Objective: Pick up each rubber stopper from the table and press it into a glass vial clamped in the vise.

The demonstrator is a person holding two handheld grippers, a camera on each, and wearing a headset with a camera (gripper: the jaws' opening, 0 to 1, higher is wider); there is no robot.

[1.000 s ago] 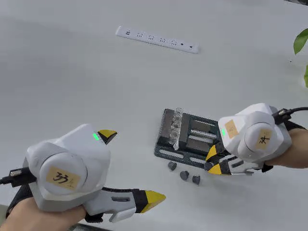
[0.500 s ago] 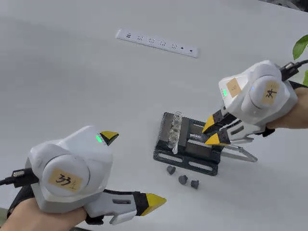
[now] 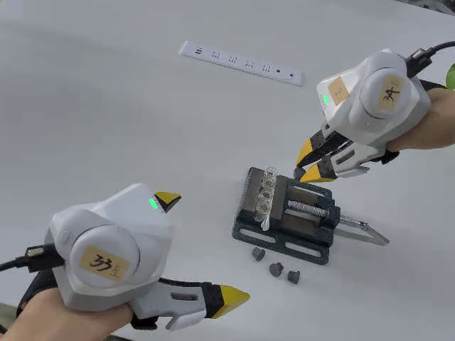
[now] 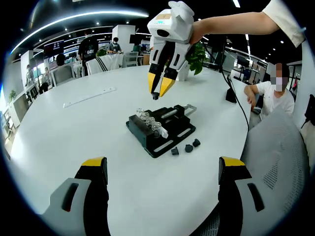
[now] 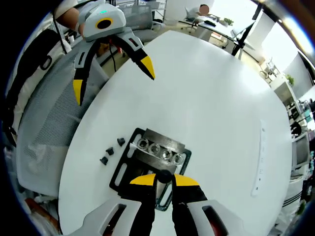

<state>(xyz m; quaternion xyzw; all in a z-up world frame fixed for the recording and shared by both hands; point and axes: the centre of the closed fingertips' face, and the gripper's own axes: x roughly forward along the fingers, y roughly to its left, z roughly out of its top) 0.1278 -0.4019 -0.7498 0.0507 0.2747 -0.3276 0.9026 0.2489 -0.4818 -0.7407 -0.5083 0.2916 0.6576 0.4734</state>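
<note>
Pinching stopper (image 5: 164, 175), right claw (image 3: 306, 165) hovers above vise (image 3: 313, 240) vials (image 3: 266, 192).

My left gripper (image 3: 203, 248) and right gripper (image 3: 303, 165): white shells, black fingers (image 3: 186, 293) with yellow tips, green lights (image 3: 153, 203), tan stickers (image 3: 104, 263) with black scrawl. Black vise (image 3: 284, 246), clear vials (image 3: 266, 193), dark grey stoppers (image 3: 276, 269), white table (image 3: 106, 128) and power strip (image 3: 242, 62).
</note>
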